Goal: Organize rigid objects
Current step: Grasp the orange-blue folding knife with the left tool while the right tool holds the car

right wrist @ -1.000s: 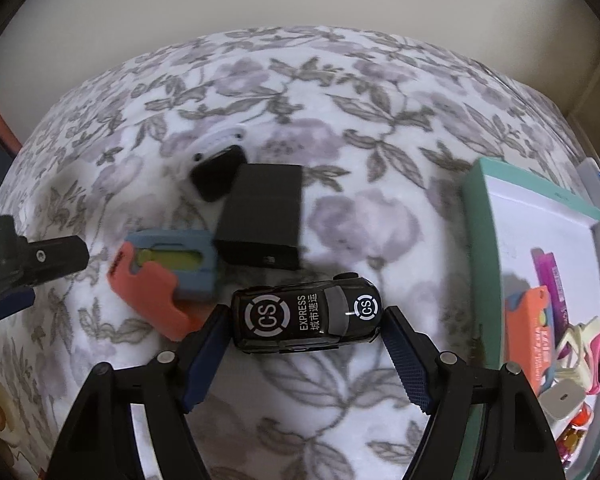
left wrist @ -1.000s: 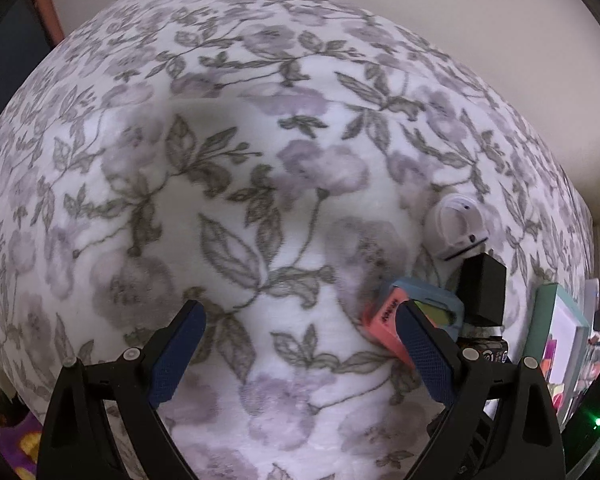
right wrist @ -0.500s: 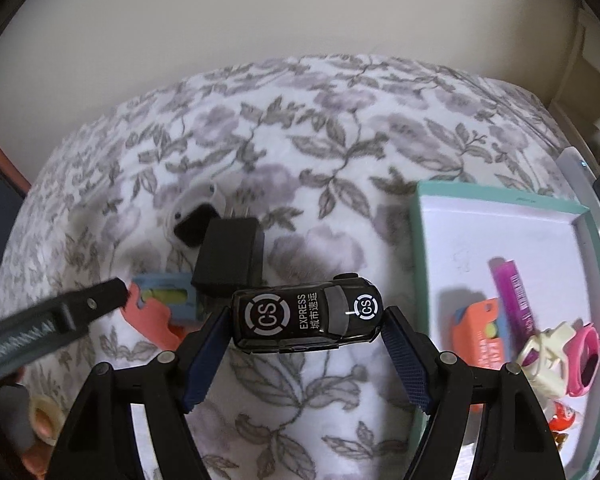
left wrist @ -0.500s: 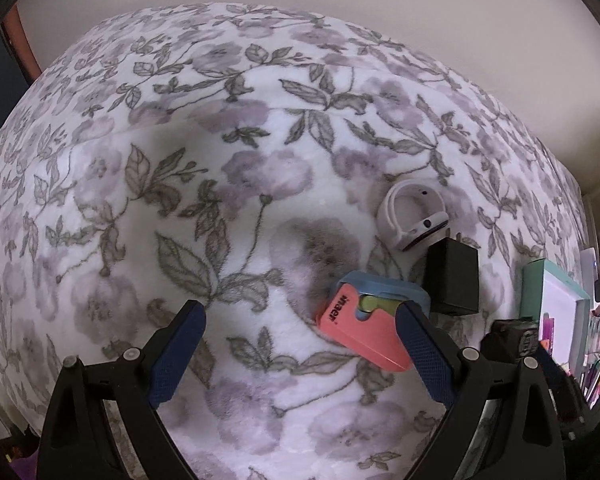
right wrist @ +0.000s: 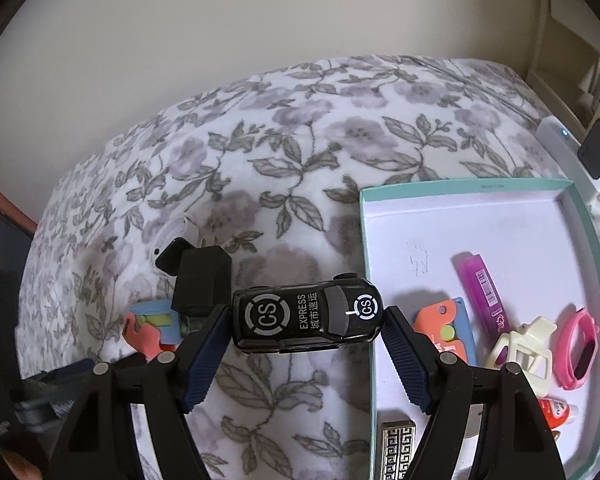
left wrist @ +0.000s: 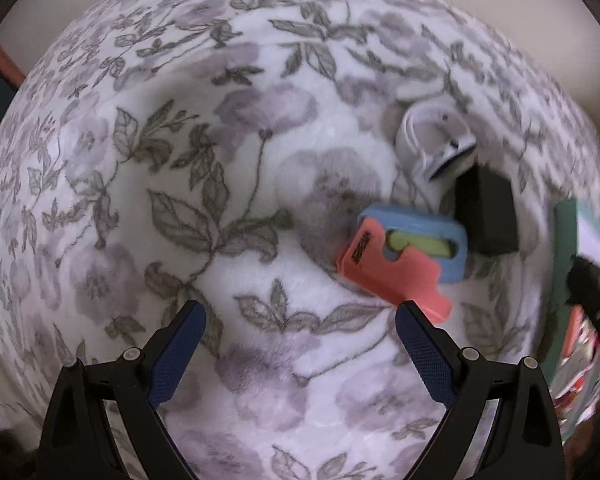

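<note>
My right gripper (right wrist: 305, 326) is shut on a black toy car (right wrist: 306, 318) marked "CS EXPRESS", held in the air just left of the teal-rimmed white box (right wrist: 480, 186). My left gripper (left wrist: 300, 316) is open and empty above the floral blanket. Ahead of it to the right lie an orange-and-blue cutter (left wrist: 404, 254), a black block (left wrist: 486, 216) and a white smartwatch (left wrist: 434, 142). The same three show in the right wrist view: cutter (right wrist: 148, 326), block (right wrist: 200, 280), watch (right wrist: 174, 250).
The box holds a purple tube (right wrist: 484, 292), an orange-blue cutter (right wrist: 444, 328), a cream clip (right wrist: 522, 350), a pink band (right wrist: 578, 348), a small glue bottle (right wrist: 556, 418) and a patterned lighter (right wrist: 398, 446). The box edge shows at the left view's right side (left wrist: 564, 264). A white device (right wrist: 560, 144) lies beyond the box.
The right gripper has carried the car up and rightward toward the box. The left gripper has swung right, bringing the cutter, block and watch closer to centre.
</note>
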Tool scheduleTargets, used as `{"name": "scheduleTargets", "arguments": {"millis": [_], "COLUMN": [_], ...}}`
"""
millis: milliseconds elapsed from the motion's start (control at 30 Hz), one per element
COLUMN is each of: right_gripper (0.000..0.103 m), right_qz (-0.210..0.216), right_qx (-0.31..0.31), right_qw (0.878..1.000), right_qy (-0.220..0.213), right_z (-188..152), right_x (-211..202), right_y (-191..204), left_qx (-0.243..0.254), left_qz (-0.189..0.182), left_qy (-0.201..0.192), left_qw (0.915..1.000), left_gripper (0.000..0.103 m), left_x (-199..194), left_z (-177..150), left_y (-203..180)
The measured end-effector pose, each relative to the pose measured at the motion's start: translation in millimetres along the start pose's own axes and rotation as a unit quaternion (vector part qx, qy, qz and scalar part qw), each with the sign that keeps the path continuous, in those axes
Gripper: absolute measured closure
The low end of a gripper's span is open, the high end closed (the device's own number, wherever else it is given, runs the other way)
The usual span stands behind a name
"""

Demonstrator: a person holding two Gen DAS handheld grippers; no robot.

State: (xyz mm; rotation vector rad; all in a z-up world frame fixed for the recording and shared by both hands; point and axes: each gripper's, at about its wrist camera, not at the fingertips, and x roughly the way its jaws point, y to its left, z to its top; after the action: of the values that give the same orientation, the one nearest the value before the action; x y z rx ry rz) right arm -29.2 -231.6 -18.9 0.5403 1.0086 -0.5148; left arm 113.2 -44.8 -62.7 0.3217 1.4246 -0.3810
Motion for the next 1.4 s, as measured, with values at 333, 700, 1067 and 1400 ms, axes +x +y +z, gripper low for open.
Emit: {"name": "scheduleTargets", "arguments": {"millis": [333,700,1067,1400], "right_gripper": [0.025,0.025,0.025,0.025], "right_qz": [0.011,0.022,0.03,0.031], "right_qx": [0.012,0.029,0.039,0.048], "right_qw": [1.0,0.999,0.999,0.998], "right_qy": [0.001,0.001,0.008,0.015], "right_z": [2,4,5,4], "right_x": [-3,-4,-2,3], "right_y": [-6,-11,-16,-19], "left_qx": [-0.01,0.01,0.032,0.035], "left_qz": [-0.016,-0.039,-0.019,-0.016], "left_qy": [-0.034,-0.07,-0.08,-0.08], "left_qw": [0.9992,0.9967,0.9961,0.9961], "left_gripper": [0.007,0.007,0.007,0.029], "left_x": [3,-17,-7,2], "left_z": [5,21,28,33], "left_y": [-11,-31,-65,-74]}}
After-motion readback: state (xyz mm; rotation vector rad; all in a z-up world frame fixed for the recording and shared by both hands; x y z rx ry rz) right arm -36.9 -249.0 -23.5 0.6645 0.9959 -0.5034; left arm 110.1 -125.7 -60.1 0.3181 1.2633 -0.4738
